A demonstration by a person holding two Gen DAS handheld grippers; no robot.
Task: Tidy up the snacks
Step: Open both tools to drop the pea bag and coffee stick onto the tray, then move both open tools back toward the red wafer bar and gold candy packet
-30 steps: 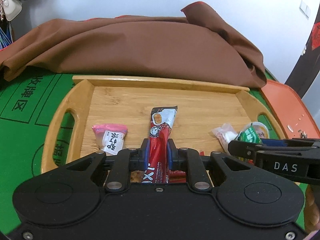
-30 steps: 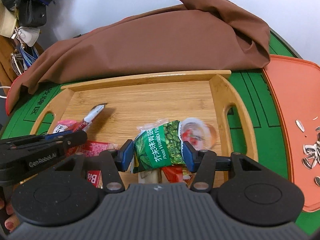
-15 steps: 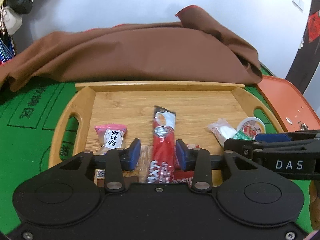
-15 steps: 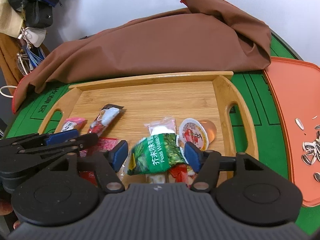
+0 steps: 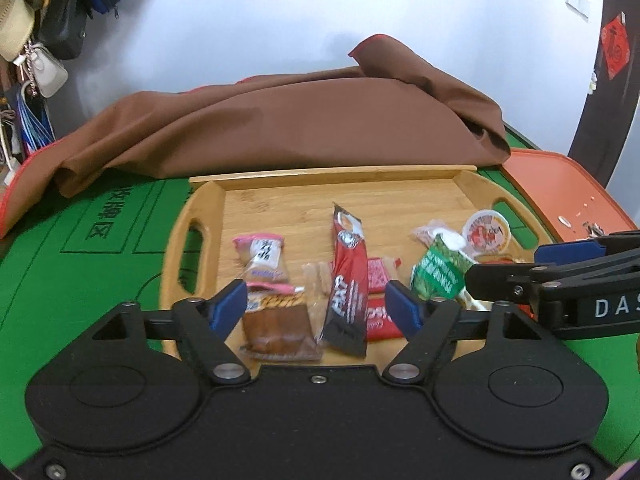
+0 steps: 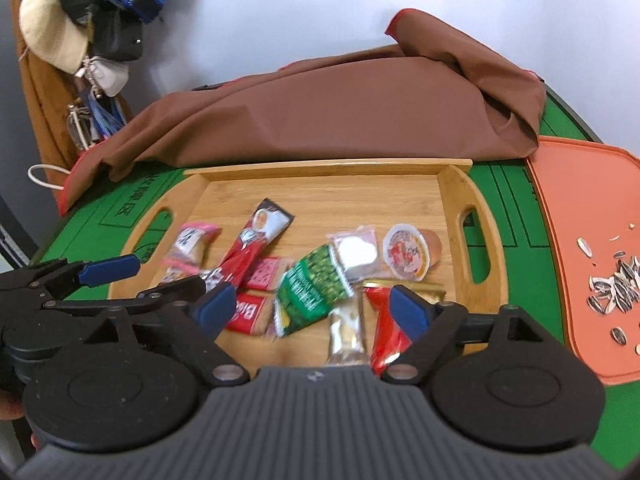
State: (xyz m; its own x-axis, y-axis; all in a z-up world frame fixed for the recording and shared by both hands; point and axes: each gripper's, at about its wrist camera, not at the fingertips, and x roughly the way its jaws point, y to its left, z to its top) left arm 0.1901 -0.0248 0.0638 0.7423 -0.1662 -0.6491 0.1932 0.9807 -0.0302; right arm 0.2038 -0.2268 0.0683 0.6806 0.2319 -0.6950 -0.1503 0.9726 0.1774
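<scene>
Both tongs (image 5: pixel 316 308) (image 6: pixel 314 312) were opening, empty, over light, crinkly, slippery snack packets (image 6: pixel 312 290) near the bamboo tray's (image 6: pixel 332 172) front edge, which we judged best pinched mid-body.

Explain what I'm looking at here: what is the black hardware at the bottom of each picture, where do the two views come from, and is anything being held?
No robot: a person holds a two-finger gripper in each hand, each carrying a fisheye camera looking along its fingers. One picture comes from the left gripper, the other from the right gripper; each also catches the other at its side. Both look down on a bamboo tray on a green table, holding snacks: a red stick packet, a green pea bag, a jelly cup. Sunflower seeds lie on an orange mat. Both jaws are opening; nothing is gripped.
</scene>
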